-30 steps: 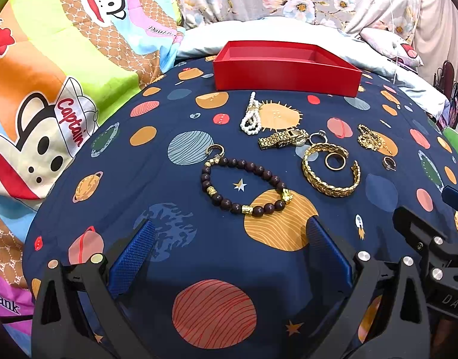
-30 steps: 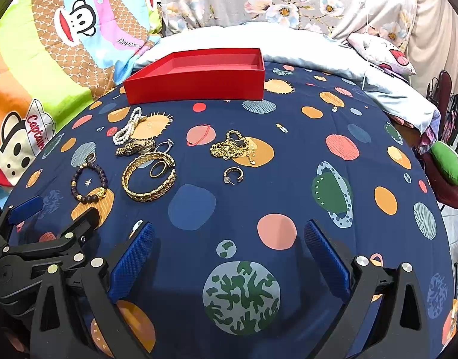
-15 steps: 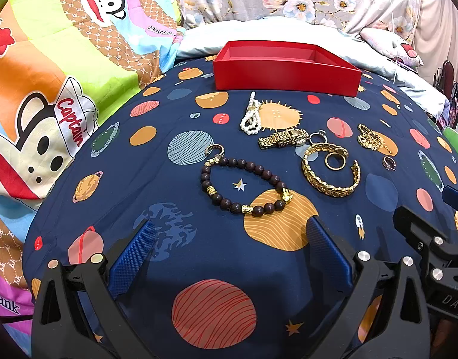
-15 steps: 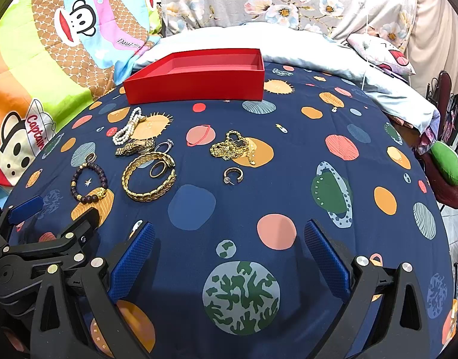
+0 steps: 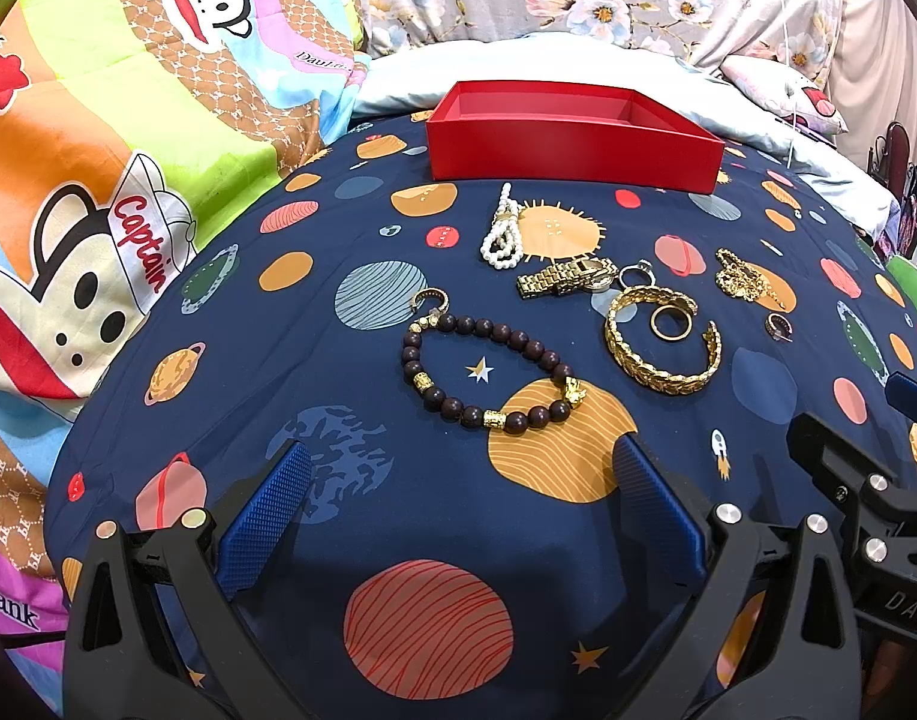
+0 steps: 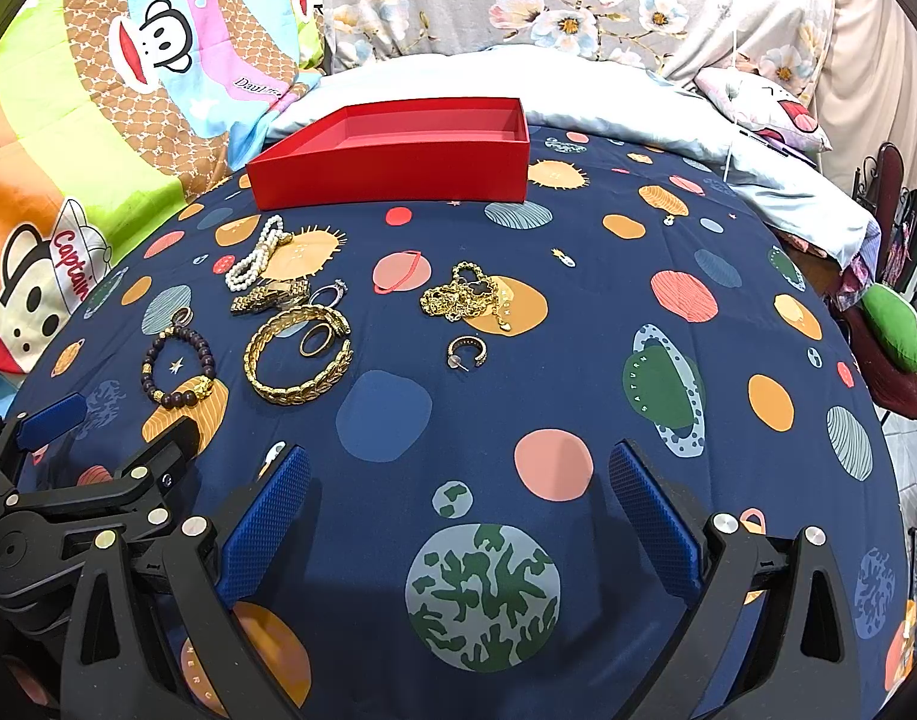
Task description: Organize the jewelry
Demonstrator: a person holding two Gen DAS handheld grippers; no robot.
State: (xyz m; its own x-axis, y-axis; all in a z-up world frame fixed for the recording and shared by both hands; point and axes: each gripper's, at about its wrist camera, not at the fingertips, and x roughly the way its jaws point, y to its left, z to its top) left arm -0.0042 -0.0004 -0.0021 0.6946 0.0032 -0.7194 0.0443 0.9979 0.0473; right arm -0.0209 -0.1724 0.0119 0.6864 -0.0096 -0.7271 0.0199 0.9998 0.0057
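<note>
**Nothing boxed yet: both claws waiting at the near edge of the spread**

The red box (image 5: 575,147) is sitting empty at the far side of the planet-print bedspread (image 5: 350,540), and every piece of jewelry is lying loose on the cloth in front of it. The sorting appears to be only at its start.

The left gripper (image 5: 458,516) is hovering with its blue pads spread wide and holding nothing; the dark bead bracelet (image 5: 488,372) is lying just ahead of it, between it and the box. The right gripper (image 6: 458,516) is likewise gaping and empty, over bare cloth, with the small hoop earring (image 6: 467,353) the closest piece on the box side of it.

Nearer the box, the pearl strand (image 5: 505,228) is lying just in front of its wall, the gold watch band (image 5: 566,279) a little closer to the grippers, then the gold cuff bangle (image 5: 662,342) with a plain gold ring (image 5: 668,321) lying inside its curve. The gold chain heap (image 6: 467,299) is lying apart, toward the box's right end.

The next move probably calls for the left claw to reach forward and pinch the bead bracelet's near arc, then carry it over the box's front wall. The soft cloth may bunch under the pads, and the two grippers are standing close together, so crossing paths is a risk.
</note>
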